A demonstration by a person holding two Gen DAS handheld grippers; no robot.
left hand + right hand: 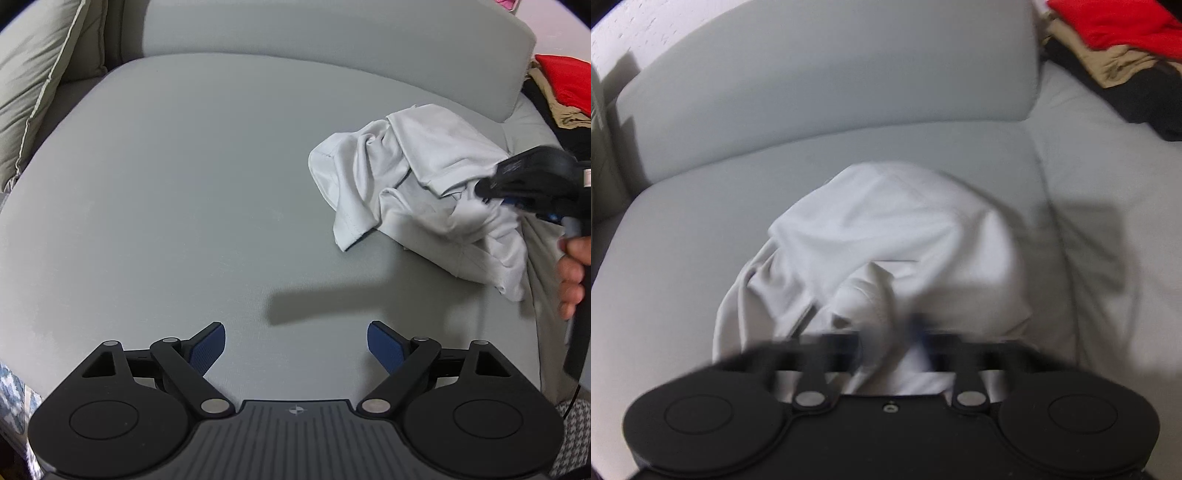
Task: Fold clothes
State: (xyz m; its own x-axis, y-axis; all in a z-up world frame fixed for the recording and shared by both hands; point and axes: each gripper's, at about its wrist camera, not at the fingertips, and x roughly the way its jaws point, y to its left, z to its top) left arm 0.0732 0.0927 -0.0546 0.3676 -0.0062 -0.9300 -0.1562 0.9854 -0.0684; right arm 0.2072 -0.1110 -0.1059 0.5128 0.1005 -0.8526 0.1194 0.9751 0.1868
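A home living room, judging by the furniture. Grey upholstered sofa seat (166, 206) filling the near ground, with its padded backrest (332, 40) at the far side. Piped throw cushion (33, 81) at the far left. Loose heap of household clothes (1126, 48) at the far right: red, tan and black garments. Crumpled white shirt (417, 184) lying on the seat.

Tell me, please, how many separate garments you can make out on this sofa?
4, as far as visible: a crumpled white shirt on the seat, pinched by the right gripper, and red, tan and black clothes piled at the sofa's right end. More may lie hidden there.
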